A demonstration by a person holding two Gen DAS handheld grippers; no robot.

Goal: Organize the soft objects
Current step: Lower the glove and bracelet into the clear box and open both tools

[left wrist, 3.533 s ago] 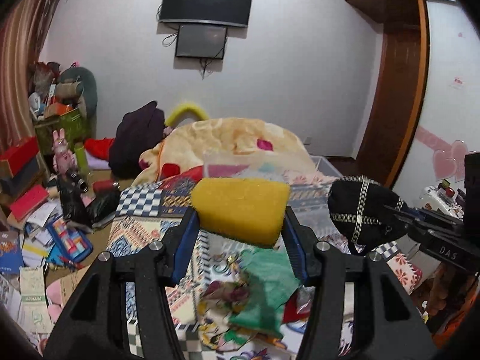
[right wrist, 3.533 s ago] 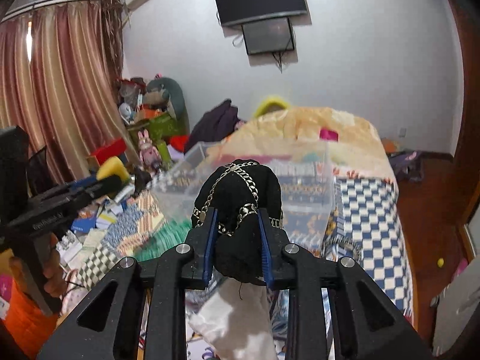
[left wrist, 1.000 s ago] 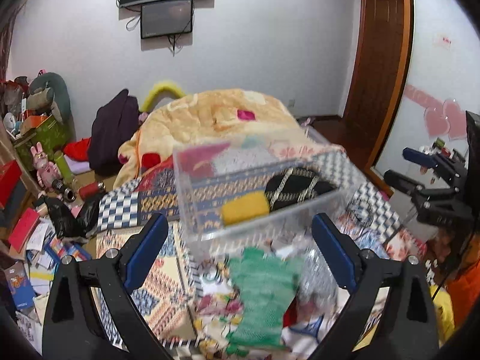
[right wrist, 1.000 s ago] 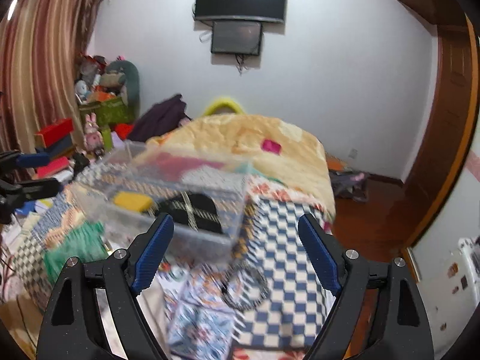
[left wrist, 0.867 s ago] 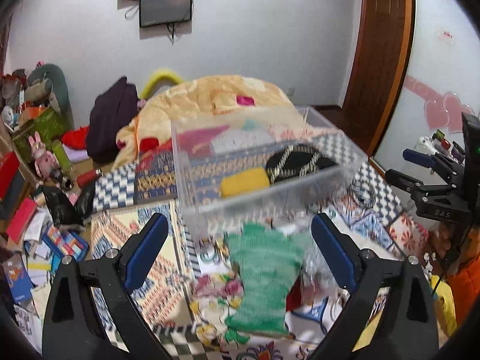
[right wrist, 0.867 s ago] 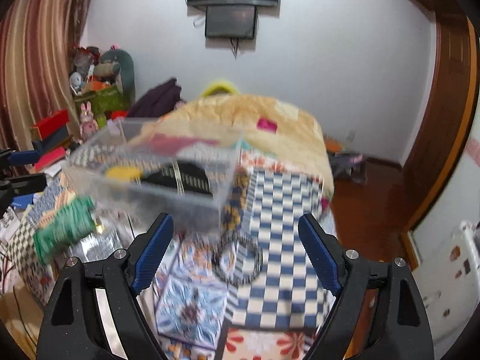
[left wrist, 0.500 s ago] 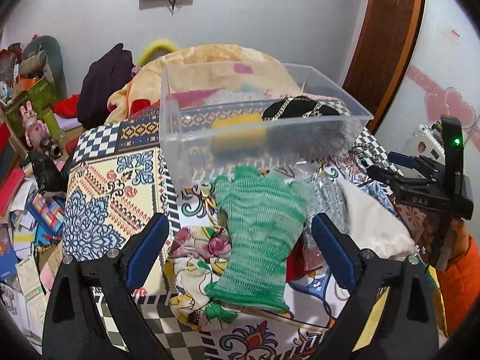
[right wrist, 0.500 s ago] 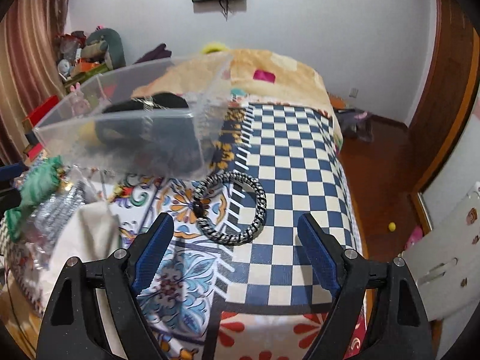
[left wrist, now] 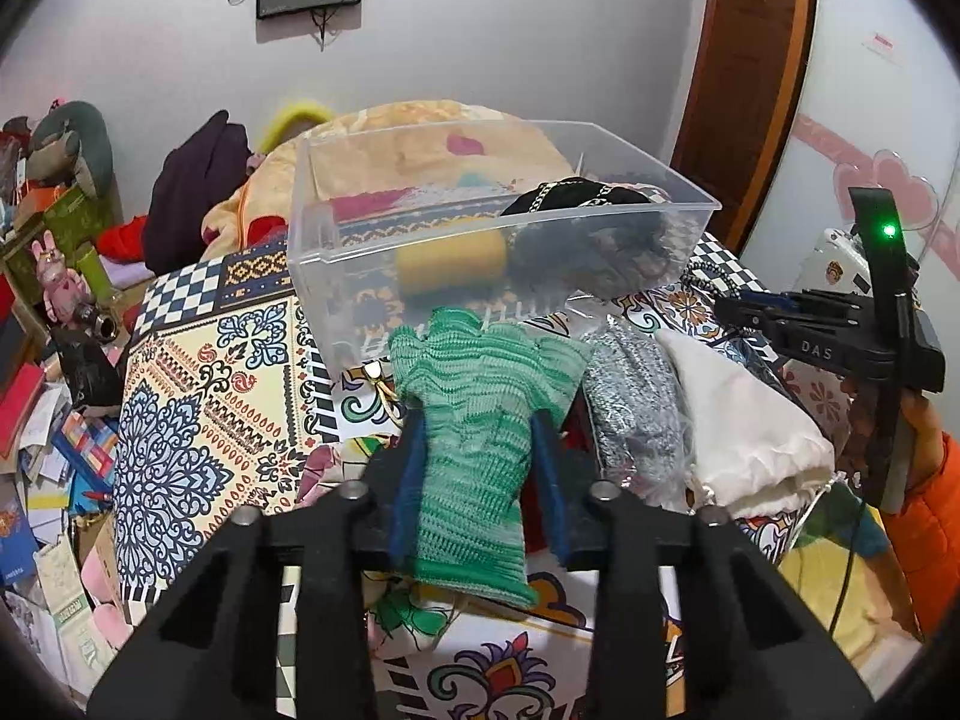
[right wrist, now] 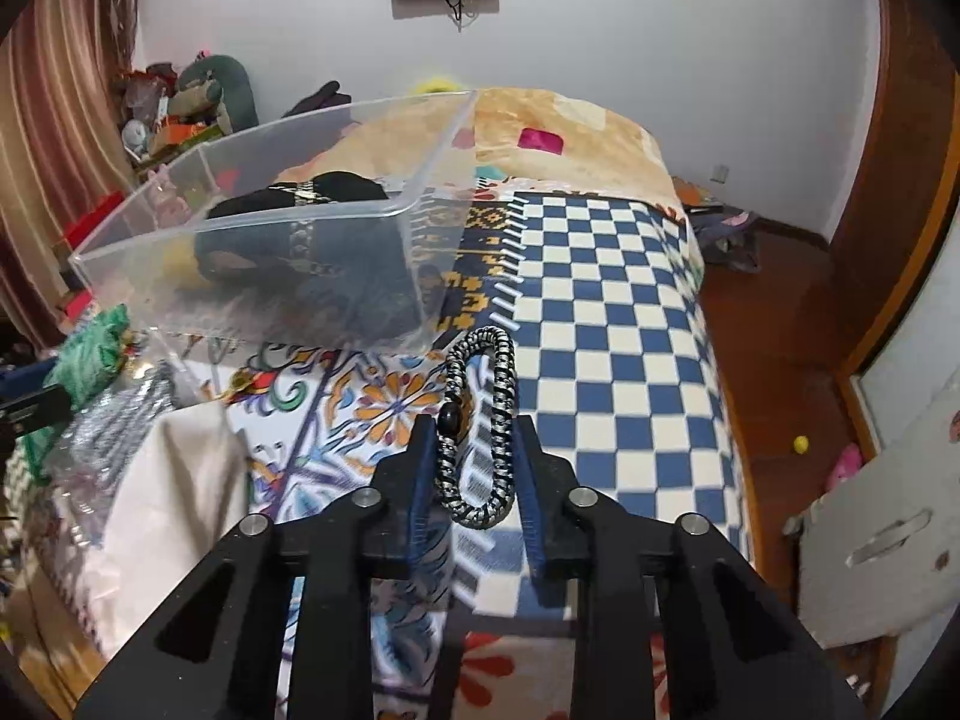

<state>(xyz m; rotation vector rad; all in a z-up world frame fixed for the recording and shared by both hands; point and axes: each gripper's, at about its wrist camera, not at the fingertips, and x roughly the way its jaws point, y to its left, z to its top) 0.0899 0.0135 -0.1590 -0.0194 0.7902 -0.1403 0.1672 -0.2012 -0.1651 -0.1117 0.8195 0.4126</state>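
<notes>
My left gripper (left wrist: pixel 477 435) is shut on a green knitted glove (left wrist: pixel 480 414) lying on the patterned bedspread, just in front of the clear plastic bin (left wrist: pixel 336 240). The bin holds a yellow sponge (left wrist: pixel 450 258) and a black pouch with a chain (left wrist: pixel 576 198). My right gripper (right wrist: pixel 474 450) is shut on a black-and-white braided ring (right wrist: pixel 480 420), squeezed into a narrow oval, right of the bin's corner (right wrist: pixel 414 204). The black pouch (right wrist: pixel 312 192) shows inside the bin in the right wrist view.
A silver mesh item (left wrist: pixel 630 396) and a white cloth bag (left wrist: pixel 744 432) lie right of the glove. The bed (right wrist: pixel 600 300) has a blue checked cover; its edge drops to a wooden floor on the right. Clutter fills the floor at the left (left wrist: pixel 54 360).
Both grippers were open half a second ago. The left has moved down and closed on the green glove; the right has closed on the braided ring.
</notes>
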